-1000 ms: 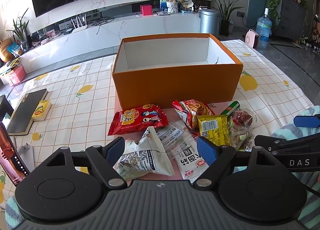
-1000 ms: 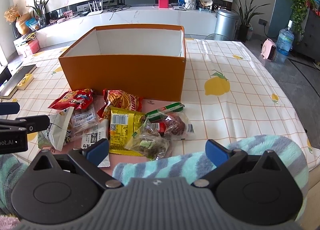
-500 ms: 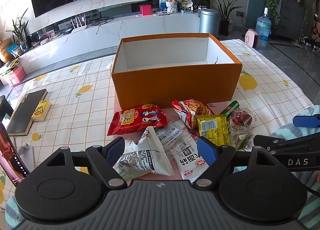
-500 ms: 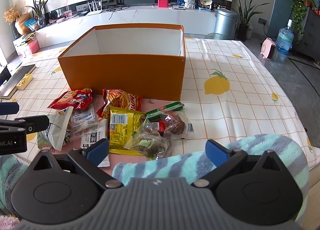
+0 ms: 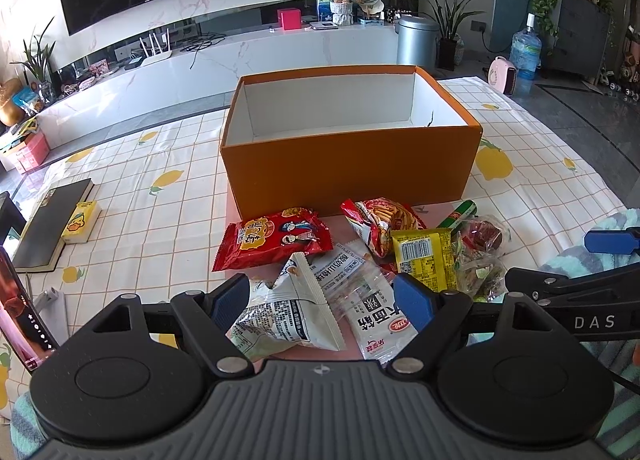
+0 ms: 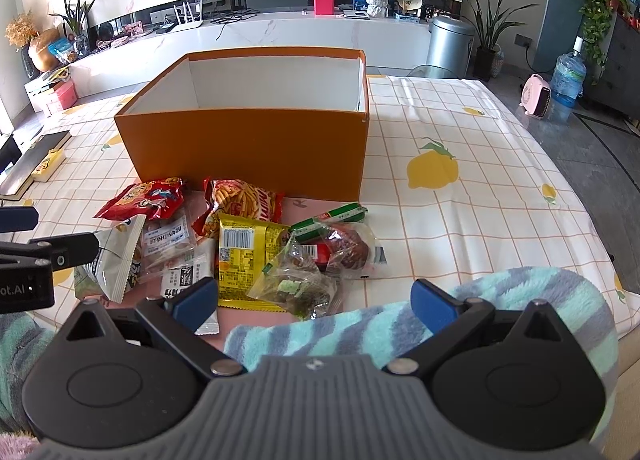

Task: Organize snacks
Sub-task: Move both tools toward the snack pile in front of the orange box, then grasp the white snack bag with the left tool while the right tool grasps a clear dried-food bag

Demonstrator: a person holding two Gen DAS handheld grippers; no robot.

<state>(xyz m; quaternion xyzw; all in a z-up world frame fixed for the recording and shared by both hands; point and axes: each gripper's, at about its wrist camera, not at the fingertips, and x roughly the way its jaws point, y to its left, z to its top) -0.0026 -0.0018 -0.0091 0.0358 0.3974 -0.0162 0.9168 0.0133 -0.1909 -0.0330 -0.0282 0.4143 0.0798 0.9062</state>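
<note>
An orange box point(image 5: 348, 164) with a white inside stands open on the bench point(image 5: 160, 164), which wears a checked cloth printed with lemons. Just in front of the box lies a loose heap of snacks. A red packet point(image 5: 276, 240) sits at the left of the heap, a red bag of sticks point(image 5: 380, 220) is beside it near the box wall, and a yellow packet point(image 5: 424, 258) overlaps that bag's near edge. A green stick point(image 5: 460, 212) pokes out to the right, next to a clear pouch with a dark red sweet point(image 5: 484, 234). Nearer the camera are a white-and-grey bag point(image 5: 284, 316) and a clear packet with black characters point(image 5: 376, 312). The left gripper point(image 5: 322, 302) hangs low over these two, its jaws spread wide to either side of them and grasping nothing. The right gripper point(image 6: 314, 302) is also released, its jaws wide apart above a striped fluffy cloth point(image 6: 520, 300) at the bench's near edge, with a clear pouch of greenish pieces point(image 6: 296, 286) just beyond. At the far left of the bench lie a dark book point(image 5: 48, 228) and a small yellow pack point(image 5: 80, 222), touching.
</note>
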